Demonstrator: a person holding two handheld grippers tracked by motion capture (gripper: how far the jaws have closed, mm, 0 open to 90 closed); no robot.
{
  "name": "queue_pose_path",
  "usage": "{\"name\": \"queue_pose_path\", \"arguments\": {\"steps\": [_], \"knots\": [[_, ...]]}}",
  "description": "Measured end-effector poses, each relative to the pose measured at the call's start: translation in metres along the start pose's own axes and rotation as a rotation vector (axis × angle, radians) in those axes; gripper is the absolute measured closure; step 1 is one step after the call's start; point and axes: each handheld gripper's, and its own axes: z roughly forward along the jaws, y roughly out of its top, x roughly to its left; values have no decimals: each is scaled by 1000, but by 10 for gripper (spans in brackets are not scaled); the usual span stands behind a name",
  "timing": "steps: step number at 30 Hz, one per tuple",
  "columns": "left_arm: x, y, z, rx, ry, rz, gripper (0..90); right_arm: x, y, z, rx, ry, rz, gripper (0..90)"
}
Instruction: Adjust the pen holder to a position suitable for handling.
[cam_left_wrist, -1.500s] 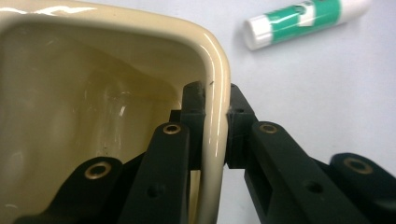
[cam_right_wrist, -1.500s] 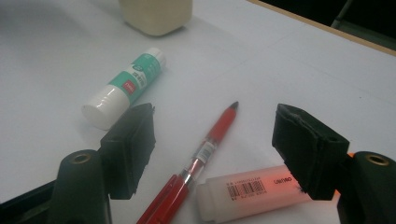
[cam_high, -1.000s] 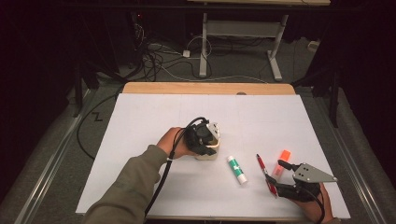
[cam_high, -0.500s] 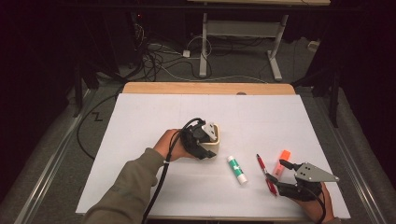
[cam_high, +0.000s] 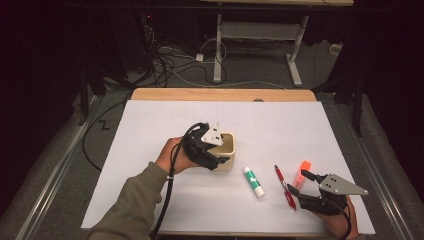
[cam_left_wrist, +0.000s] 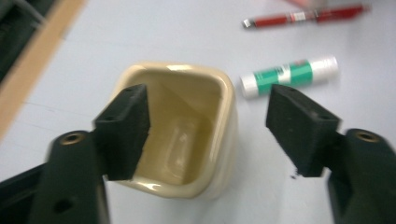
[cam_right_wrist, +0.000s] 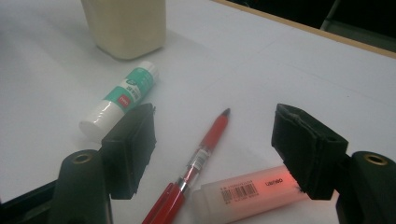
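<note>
A cream square cup (cam_high: 227, 148) stands upright and empty mid-table. My left gripper (cam_high: 218, 154) hovers at it, open. In the left gripper view one pad overlaps the cup's (cam_left_wrist: 187, 135) left rim and the other stands clear of its right wall, with the left gripper (cam_left_wrist: 210, 130) holding nothing. To the right lie a green-and-white glue stick (cam_high: 254, 181), a red pen (cam_high: 285, 186) and an orange highlighter (cam_high: 301, 173). My right gripper (cam_high: 298, 182) is open low over them. In its view the right gripper (cam_right_wrist: 215, 144) has the pen (cam_right_wrist: 208, 142) between the jaws, with the highlighter (cam_right_wrist: 247, 189) below the right jaw and the glue stick (cam_right_wrist: 121, 100) behind the left.
A white sheet (cam_high: 280, 125) covers the table, with a wooden strip (cam_high: 220, 94) bare at the far edge. Beyond it, cables (cam_high: 170, 65) lie on the floor by the white legs of a desk (cam_high: 218, 50). The cup's side (cam_right_wrist: 126, 25) stands at the top of the right gripper view.
My left gripper has drawn back a little to the left, so more of the cup's opening shows. The right gripper and the items by it have stayed put.
</note>
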Motion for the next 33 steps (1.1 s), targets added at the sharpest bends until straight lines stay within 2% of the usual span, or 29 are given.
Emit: {"name": "queue_pose_path", "arguments": {"steps": [4,9,11,15,18,24,26,28,33], "knots": [[-10,-7,-15,-55,107,-5,247,0,1,-2,-14,-14,1,308],[-20,-20,-30,-110,197,-9,245,1,2,-3,-22,-36,-23,306],[-25,-28,-36,-135,246,-12,245,2,2,-4,-26,-43,-20,306],[-33,-45,-42,-160,283,-17,245,2,1,-6,-32,-62,-32,305],[-42,-59,-47,-170,337,12,245,2,2,-7,-32,-76,-44,305],[-53,-89,-54,-210,386,1,245,3,2,-9,-32,-93,-57,305],[-56,-99,-57,-217,416,4,245,3,3,-9,-34,-102,-62,305],[-59,-108,-59,-233,415,-19,245,4,4,-10,-36,-101,-63,305],[-67,-130,-57,-213,427,-59,244,6,6,-8,-30,-101,-74,305]]}}
